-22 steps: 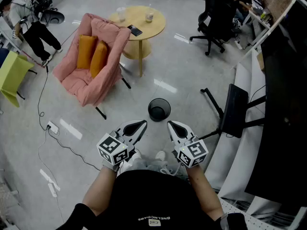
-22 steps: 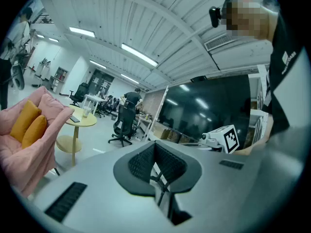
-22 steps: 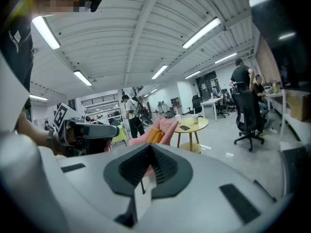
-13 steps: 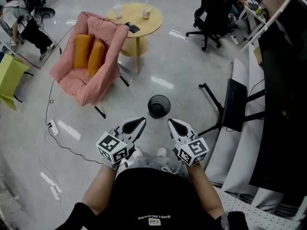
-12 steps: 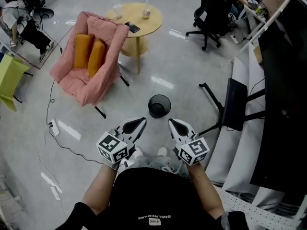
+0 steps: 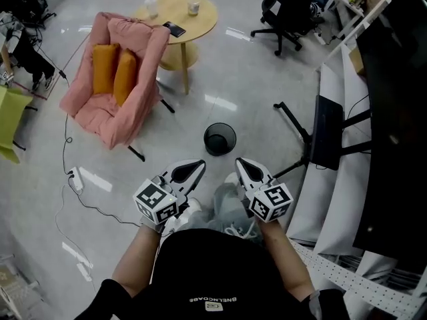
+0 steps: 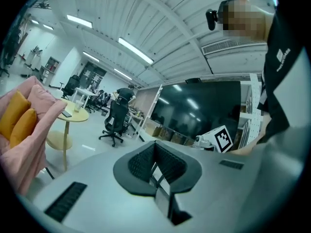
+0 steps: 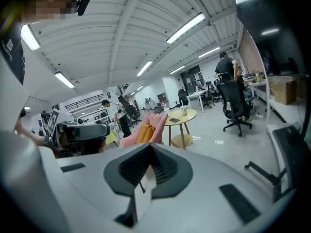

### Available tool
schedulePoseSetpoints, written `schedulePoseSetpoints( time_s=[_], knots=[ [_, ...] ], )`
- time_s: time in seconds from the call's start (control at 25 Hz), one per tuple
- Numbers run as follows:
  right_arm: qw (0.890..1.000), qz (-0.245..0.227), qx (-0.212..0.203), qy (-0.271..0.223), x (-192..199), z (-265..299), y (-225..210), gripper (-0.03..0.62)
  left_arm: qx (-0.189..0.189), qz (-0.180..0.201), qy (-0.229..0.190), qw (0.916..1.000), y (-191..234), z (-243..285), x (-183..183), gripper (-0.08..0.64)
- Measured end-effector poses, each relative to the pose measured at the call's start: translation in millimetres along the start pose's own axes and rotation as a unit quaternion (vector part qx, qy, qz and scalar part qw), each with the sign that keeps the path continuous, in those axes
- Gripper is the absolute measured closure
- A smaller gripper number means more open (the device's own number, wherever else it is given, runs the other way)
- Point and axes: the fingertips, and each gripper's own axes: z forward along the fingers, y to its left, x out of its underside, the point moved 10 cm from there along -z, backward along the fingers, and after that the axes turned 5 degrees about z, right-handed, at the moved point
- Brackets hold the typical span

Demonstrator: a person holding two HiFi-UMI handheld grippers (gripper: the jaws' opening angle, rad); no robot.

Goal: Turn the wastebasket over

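The black wastebasket [image 6: 220,139] stands upright on the floor [image 6: 257,89], mouth up, not yet turned. The left gripper [image 6: 191,171] and right gripper [image 6: 244,170] hang short of it, jaws together and empty, probably readied for the approach.

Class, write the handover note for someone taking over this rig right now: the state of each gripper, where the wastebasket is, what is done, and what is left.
Left gripper: shut, nothing between its jaws.
Right gripper: shut, nothing between its jaws.
Wastebasket: stands upright, mouth up, on the floor just ahead of both grippers, to the right of the pink armchair. Neither gripper touches it.
Done: nothing on the wastebasket yet; the person stands facing it.
Left: open a gripper, probably reach down to the rim, grip it and turn the wastebasket over.
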Motion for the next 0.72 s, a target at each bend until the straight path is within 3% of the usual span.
schedulePoseSetpoints(
  time_s=[0.28, 0.56, 0.72],
  knots=[
    [1.000, 0.016, -0.006, 0.008, -16, 34, -56, 0.583, -0.019, -0.012, 0.024, 0.9995, 34, 46, 6, 0.547],
    [0.998, 0.051, -0.037, 0.007, -58, 78, -138, 0.583, -0.082, -0.023, 0.066, 0.9942, 73, 118, -4, 0.546],
    [0.997, 0.055, -0.050, 0.029, -62, 99, -176, 0.581, -0.119, -0.041, 0.098, 0.9873, 93, 147, 1, 0.546]
  ],
)
